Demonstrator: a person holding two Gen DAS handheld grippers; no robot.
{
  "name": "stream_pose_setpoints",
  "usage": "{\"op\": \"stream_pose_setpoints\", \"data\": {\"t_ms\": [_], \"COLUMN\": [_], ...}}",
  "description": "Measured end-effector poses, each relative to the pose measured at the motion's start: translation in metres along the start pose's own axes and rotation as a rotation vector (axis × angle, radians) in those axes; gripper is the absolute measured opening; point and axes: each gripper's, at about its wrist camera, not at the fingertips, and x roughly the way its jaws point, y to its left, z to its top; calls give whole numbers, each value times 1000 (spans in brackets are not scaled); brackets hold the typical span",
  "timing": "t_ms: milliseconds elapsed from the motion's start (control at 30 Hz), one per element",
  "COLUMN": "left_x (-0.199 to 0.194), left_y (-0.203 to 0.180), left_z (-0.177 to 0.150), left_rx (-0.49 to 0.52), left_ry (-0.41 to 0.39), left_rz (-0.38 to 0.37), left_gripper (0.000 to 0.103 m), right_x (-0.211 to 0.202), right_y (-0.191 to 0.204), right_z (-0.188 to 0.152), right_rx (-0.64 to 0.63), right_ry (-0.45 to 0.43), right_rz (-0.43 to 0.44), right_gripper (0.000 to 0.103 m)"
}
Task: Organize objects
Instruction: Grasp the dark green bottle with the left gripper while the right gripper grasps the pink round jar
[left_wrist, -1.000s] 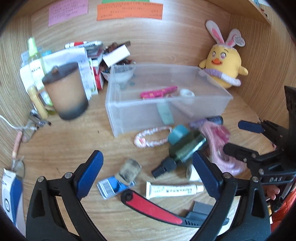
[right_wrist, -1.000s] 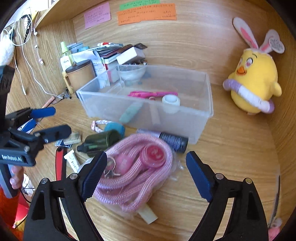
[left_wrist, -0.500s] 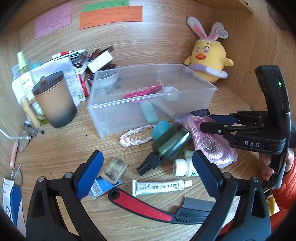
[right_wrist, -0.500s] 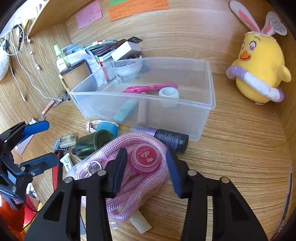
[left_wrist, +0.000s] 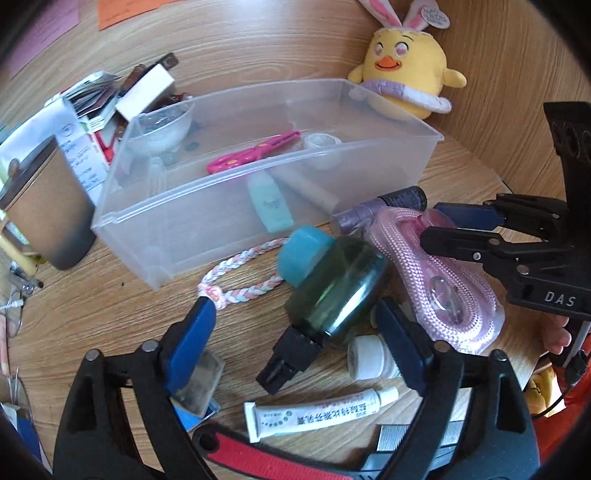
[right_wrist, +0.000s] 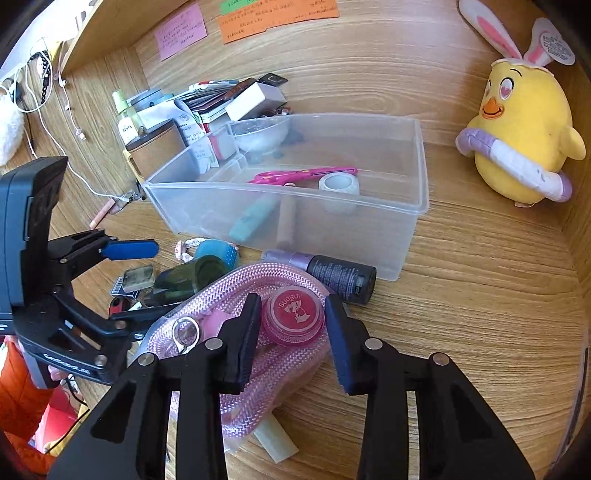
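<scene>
A dark green bottle (left_wrist: 332, 291) with a black nozzle and a teal cap lies on the wooden desk in front of the clear plastic bin (left_wrist: 122, 218). My left gripper (left_wrist: 295, 328) hangs over it. Its jaws are closing with the bottle between them, and the pads stand clear of it. My right gripper (right_wrist: 293, 328) is shut on a round pink case (right_wrist: 293, 319) that rests on a bagged pink rope (right_wrist: 229, 291). In the left wrist view the right gripper (left_wrist: 439, 223) sits over the rope bag (left_wrist: 443, 291). In the right wrist view the left gripper (right_wrist: 162, 282) straddles the green bottle (right_wrist: 184, 277).
The bin (right_wrist: 421, 177) holds pink scissors (right_wrist: 303, 173), a tape roll (right_wrist: 338, 182) and a teal item. A braided loop (left_wrist: 240, 277), ointment tube (left_wrist: 317, 410), white vial (left_wrist: 369, 358), purple-black tube (right_wrist: 332, 271), red-handled tool (left_wrist: 258, 458), brown cup (left_wrist: 48, 206) and yellow plush chick (right_wrist: 517, 140) lie around.
The left gripper has moved forward and down over the green bottle and its jaws have narrowed. The right gripper's jaws went from wide open to shut on the pink case.
</scene>
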Motion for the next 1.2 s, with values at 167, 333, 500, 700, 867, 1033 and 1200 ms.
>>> {"op": "stream_pose_setpoints", "data": {"t_ms": [167,333,500,700,867,1033,1200], "left_x": [6,6,-3,-23,-47,-71,-88], "left_y": [-7,-11,-10,-2,5,16,31], "left_z": [3,2,1,4,11,22,35], "left_rx": [25,39,29,-13,-51,-96,-142], "left_ry": [6,0,-26,-82,-153,-233,-295], "left_rz": [-37,-52,-27,-11,-13,5,40], "left_gripper": [64,45,42,42,42,42,42], "right_x": [-4,-6,-13,-25,-38,-48,-55], "right_y": [-3,-4,-6,-4,0,5,9], "right_z": [-2,-3,-2,4,15,30,47], "right_rx": [0,8,12,9,-1,-15,-32], "right_ry": [0,-2,-22,-59,-108,-160,-203], "right_rz": [1,6,5,5,10,7,-12], "right_gripper": [32,32,32,32,32,32,32]}}
